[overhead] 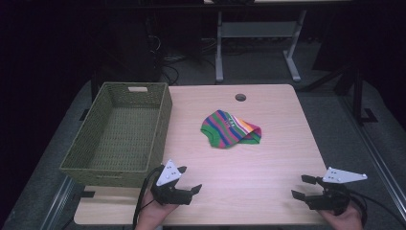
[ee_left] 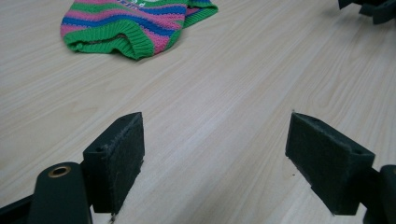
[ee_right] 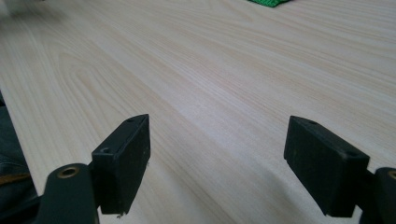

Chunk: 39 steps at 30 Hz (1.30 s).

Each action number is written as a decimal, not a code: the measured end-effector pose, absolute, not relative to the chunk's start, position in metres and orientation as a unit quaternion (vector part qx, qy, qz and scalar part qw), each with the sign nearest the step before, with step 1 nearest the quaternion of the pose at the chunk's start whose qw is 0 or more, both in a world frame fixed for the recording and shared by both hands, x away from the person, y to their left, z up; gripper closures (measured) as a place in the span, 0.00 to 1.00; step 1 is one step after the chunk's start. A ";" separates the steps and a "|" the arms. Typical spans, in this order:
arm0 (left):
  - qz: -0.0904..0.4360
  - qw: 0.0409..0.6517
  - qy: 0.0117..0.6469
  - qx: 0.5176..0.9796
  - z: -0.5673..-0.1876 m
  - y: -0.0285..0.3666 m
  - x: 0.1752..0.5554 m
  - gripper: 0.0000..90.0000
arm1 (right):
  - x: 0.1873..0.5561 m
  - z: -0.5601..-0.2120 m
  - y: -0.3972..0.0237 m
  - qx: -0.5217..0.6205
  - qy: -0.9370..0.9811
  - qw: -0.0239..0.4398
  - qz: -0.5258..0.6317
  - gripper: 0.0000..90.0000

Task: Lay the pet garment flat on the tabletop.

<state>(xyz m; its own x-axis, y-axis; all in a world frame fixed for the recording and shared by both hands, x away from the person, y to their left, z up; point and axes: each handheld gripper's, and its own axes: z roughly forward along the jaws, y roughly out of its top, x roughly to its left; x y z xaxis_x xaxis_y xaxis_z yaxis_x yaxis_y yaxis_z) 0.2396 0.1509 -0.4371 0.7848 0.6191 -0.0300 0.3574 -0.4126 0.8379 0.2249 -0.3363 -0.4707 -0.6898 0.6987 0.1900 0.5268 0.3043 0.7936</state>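
Light wood surface [overhead: 268, 158], person at near edge w/ one tool per hand.

Left tool [overhead: 190, 185] sits low at near-left of surface, just in front of the basket's near right corner, jaws pointing right/inward. Jaws wide apart, nothing btwn them; its own view shows both black pads [ee_left: 119, 158] spread w/ bare wood grain in the gap. Grey three-cornered plate [overhead: 170, 173] on top, cable trails back toward the hand [overhead: 155, 213].

Right tool [overhead: 302, 187] at near-right of surface, jaws pointing left/inward, also spread wide and holding nothing; own view: pads [ee_right: 123, 161] apart over bare wood. Hand [overhead: 344, 218] at bottom edge.

Striped knit garment [overhead: 231, 128] (green/pink/blue/orange stripes, green ribbed hem) lies crumpled flat near centre of surface, slightly toward far side, well apart from both tools. In left tool view it is at top left [ee_left: 133, 23], hem facing the camera; in right tool view just a green edge [ee_right: 271, 2] at the top.

Green woven basket [overhead: 119, 132] on left part of surface, rectangular, w/ handle cut-out in far wall, near end overhanging slightly toward left tool. Garment is right of it, not touching.

Round cable hole [overhead: 240, 97] near far edge of surface, beyond the garment.
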 end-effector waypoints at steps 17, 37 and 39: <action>0.132 0.454 0.293 0.831 -0.440 0.157 0.242 0.22 | 0.225 -0.465 -0.314 0.365 0.823 0.088 0.427 0.20; 0.131 0.457 0.294 0.829 -0.441 0.161 0.243 0.22 | 0.265 -0.424 -0.286 0.302 0.845 0.076 0.435 0.20; 0.132 0.460 0.290 0.829 -0.440 0.161 0.242 0.22 | 0.271 -0.422 -0.282 0.300 0.850 0.074 0.426 0.20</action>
<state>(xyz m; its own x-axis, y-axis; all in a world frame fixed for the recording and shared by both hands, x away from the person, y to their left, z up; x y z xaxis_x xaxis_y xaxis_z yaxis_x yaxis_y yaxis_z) 0.2425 0.1615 -0.4402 0.7972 0.6018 -0.0473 0.3584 -0.4088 0.8393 0.2711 -0.2822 -0.4219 -0.8086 0.5738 0.1301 0.4481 0.4572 0.7682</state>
